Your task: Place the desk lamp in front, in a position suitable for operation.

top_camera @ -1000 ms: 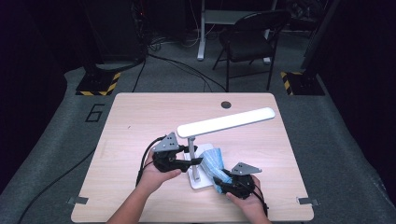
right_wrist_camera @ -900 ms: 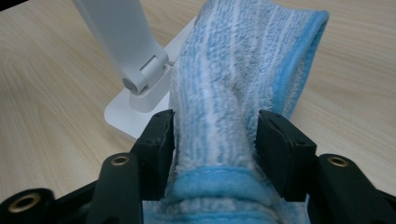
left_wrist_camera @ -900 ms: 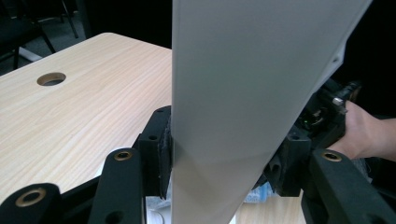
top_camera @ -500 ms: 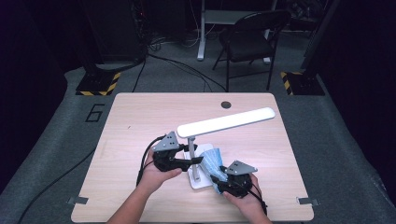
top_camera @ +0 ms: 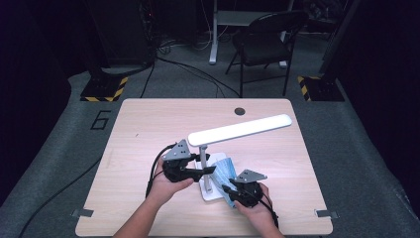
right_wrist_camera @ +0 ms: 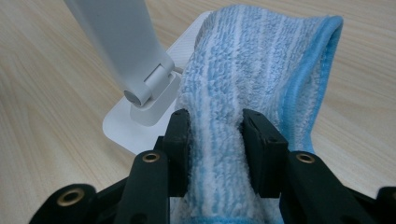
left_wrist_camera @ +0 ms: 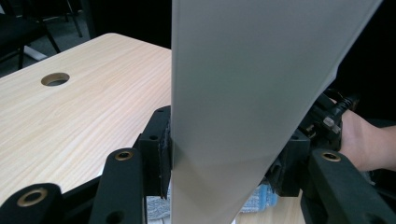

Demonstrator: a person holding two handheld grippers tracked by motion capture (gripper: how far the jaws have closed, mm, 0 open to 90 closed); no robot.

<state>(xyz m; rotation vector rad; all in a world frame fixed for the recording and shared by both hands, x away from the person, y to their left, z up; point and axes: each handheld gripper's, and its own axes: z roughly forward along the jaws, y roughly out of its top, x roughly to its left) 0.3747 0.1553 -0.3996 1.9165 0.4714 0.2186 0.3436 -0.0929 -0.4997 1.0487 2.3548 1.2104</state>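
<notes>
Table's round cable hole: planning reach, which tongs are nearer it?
Left. The left tongs grip the lamp's stem, closer to the hole; the right tongs hold the cloth nearer the person.

left gripper (top_camera: 207, 170): black, grey three-cornered plate, black cable | right gripper (top_camera: 225, 189): same build | jaws: brass-ringed holes | forearms: bare, no sleeves

Lamp base (top_camera: 210, 191) sits near the table's (top_camera: 148, 129) front edge, centre; its stem (top_camera: 203, 157) rises at 12 o'clock, the lamp head (top_camera: 240, 129) reaching toward 2. Left gripper (top_camera: 205, 170) comes in from 9 o'clock onto the stem. Cloth (top_camera: 229, 171) lies at 3 o'clock on the base, right gripper (top_camera: 229, 191) at 5 o'clock. Chair (top_camera: 265, 37) stands behind the table
</notes>
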